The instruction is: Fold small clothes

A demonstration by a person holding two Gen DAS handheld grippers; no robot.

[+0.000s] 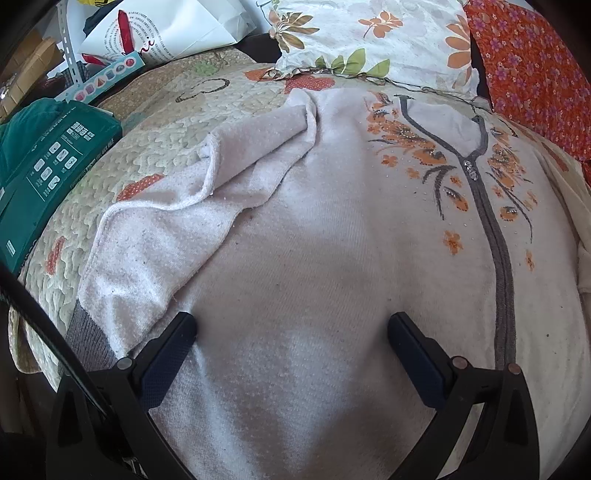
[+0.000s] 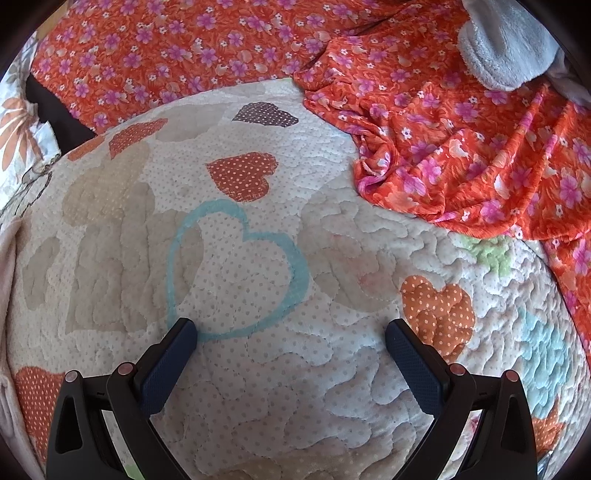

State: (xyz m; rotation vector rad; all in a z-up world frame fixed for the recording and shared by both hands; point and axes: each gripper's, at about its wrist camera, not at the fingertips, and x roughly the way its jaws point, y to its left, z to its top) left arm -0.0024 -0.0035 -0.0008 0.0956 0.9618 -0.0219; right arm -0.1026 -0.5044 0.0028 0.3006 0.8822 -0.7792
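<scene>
A pale pink knit top [image 1: 332, 229] with orange flower embroidery and a grey placket lies spread on the quilted bed cover [image 1: 147, 147]. One sleeve [image 1: 177, 206] is folded in over the body at the left. My left gripper [image 1: 291, 325] is open and empty, low over the lower body of the top. My right gripper [image 2: 290, 330] is open and empty over bare quilt [image 2: 258, 387] with heart patches. Only a sliver of the pink top's edge [image 2: 7, 258] shows at the far left of the right wrist view.
A floral pillow [image 1: 369, 33] and an orange flowered cloth [image 1: 535, 74] lie at the back; the cloth [image 2: 461, 147] bunches at the right. A green box [image 1: 48, 162], papers [image 1: 166, 33] and a grey fleece [image 2: 506, 44] sit at the edges.
</scene>
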